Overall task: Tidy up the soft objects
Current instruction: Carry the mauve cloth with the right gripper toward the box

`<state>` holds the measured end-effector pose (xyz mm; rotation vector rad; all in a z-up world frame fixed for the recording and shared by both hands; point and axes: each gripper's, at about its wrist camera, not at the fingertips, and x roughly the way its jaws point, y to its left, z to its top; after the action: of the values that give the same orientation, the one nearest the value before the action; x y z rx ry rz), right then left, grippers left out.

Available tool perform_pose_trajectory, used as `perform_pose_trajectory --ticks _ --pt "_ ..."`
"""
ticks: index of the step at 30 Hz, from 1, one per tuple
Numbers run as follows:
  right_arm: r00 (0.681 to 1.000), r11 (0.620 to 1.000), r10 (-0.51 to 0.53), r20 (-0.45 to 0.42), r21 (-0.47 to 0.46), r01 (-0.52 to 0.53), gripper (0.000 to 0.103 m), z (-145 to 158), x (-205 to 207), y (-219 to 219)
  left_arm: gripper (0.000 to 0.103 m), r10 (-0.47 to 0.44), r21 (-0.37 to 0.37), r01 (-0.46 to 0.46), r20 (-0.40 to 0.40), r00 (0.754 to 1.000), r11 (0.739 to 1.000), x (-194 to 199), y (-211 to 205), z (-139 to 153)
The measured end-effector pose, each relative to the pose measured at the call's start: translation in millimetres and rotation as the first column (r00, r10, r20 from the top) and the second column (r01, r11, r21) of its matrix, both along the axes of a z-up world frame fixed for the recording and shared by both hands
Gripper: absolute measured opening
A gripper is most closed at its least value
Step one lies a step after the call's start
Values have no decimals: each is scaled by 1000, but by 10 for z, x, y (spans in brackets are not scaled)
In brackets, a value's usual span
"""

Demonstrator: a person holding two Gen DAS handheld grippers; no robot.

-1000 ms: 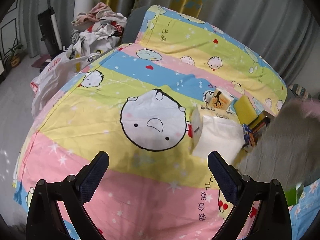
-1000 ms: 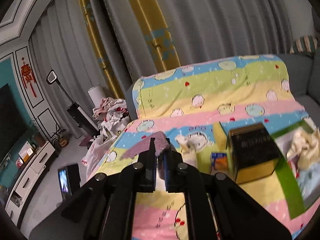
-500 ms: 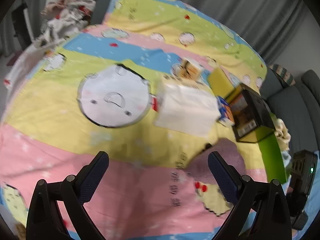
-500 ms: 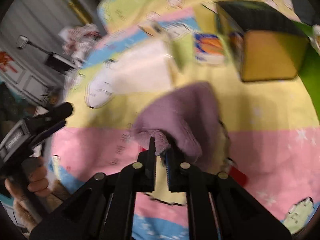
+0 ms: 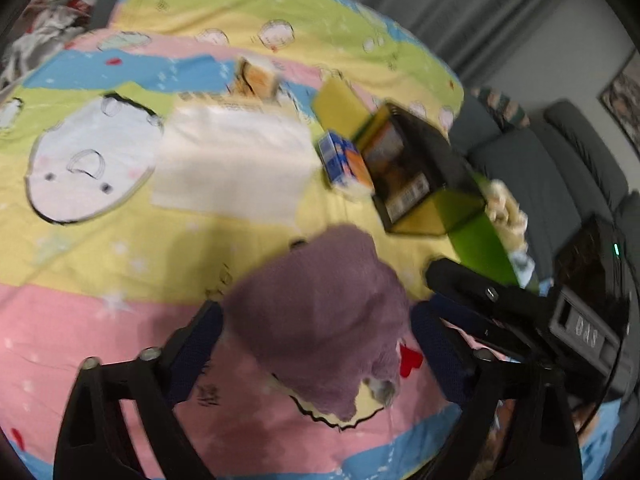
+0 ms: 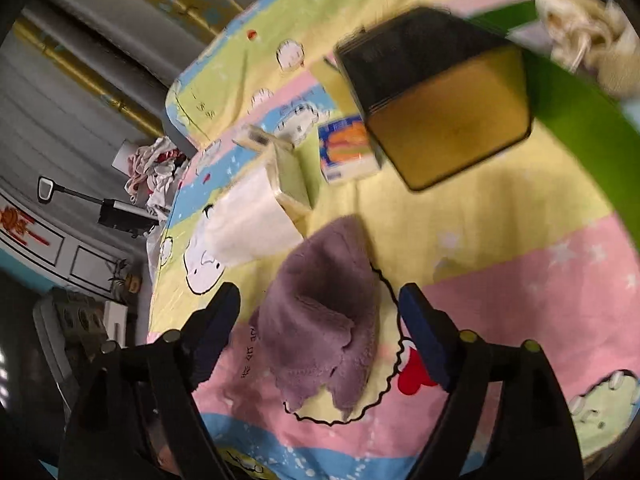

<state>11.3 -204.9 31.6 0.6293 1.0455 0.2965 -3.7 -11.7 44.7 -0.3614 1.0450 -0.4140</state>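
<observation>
A fluffy purple cloth (image 5: 320, 320) (image 6: 324, 312) lies crumpled on the cartoon-print bed sheet (image 5: 100, 248). My right gripper (image 6: 320, 320) has its fingers apart on either side of the cloth. Its jaws are opening and the pads do not touch the cloth. My left gripper (image 5: 316, 344) straddles the same cloth from the other side. Its jaws are closing, the cloth fills the gap between them, and I see no squeeze. The right gripper's black body (image 5: 488, 296) shows at the right of the left wrist view.
Behind the cloth lie a white folded cloth (image 5: 236, 160) (image 6: 248, 224), a small blue-orange box (image 5: 344, 156), a black-and-yellow box (image 5: 412, 176) (image 6: 440, 108) and a yellow sponge (image 5: 340, 108). A green bin (image 6: 580, 92) holds cream plush. Clothes (image 6: 156, 168) are piled off the bed.
The right gripper came down with the purple cloth, laid it on the sheet and opened, letting go. The left gripper swung over to the cloth and its jaws narrowed around it.
</observation>
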Motion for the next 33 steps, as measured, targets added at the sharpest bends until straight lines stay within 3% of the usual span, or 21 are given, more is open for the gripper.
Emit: perform_pose_trajectory --ticks 3,5,7,9,11,12,18,23,33 --pt "998 999 5 -55 32 -3 79 -165 66 33 78 -13 1 13 -56 998 1000 37 -78 -133" --pt "996 999 10 -87 52 -6 68 -256 88 77 74 -8 7 8 -79 997 1000 68 -113 -203" --pt "993 994 40 -108 108 -28 63 -317 97 118 70 -3 8 4 -90 996 1000 91 -147 -250" --pt "995 997 35 -95 75 -28 57 -318 99 162 67 -8 26 10 -84 996 1000 92 -185 -257" --pt "994 992 48 -94 118 -36 39 -328 106 153 61 -12 22 14 -85 996 1000 95 -204 -249" --pt "992 985 68 -110 168 -49 36 -368 110 150 55 -23 -10 22 -95 995 1000 93 -208 -249" --pt "994 975 84 -63 209 -69 36 -269 28 123 47 -57 -49 55 -59 997 997 32 -273 -118" --pt "994 961 99 56 252 -110 37 16 -136 82 47 -94 -58 97 66 993 994 -147 -322 192" --pt "975 967 84 205 218 -129 38 398 -356 -28 47 -159 -2 165 260 953 986 -393 -491 563"
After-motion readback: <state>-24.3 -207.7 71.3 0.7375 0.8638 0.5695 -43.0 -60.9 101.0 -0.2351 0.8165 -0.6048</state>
